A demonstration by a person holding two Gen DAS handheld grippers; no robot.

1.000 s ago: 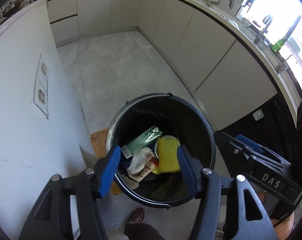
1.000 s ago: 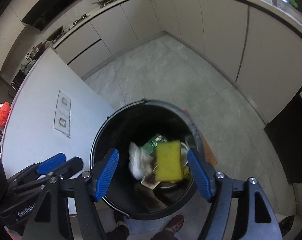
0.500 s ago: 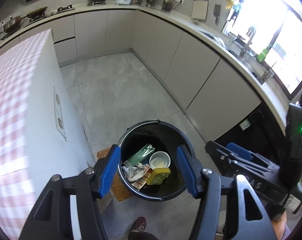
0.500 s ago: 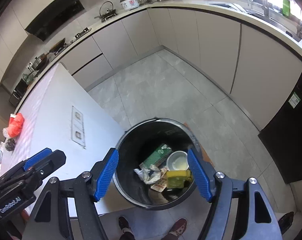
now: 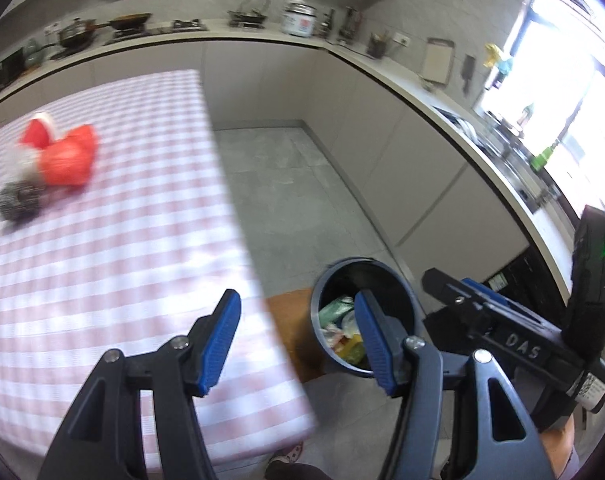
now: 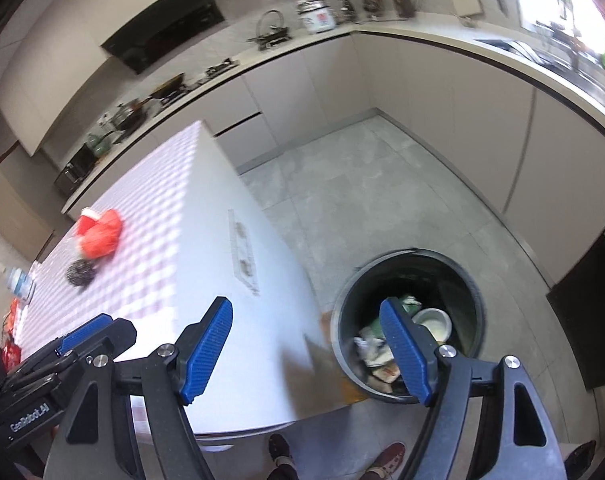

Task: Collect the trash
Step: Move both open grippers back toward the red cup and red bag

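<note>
- Checked tablecloth (image 5: 102, 240) fills our left; red bag (image 5: 68, 158) and steel scourer (image 5: 16, 200) lie far
- Our left gripper (image 5: 298, 336) and right gripper (image 6: 306, 344) gape wide, empty
- Trash bin (image 6: 472, 300) stands right, on floor, holding rubbish
</note>
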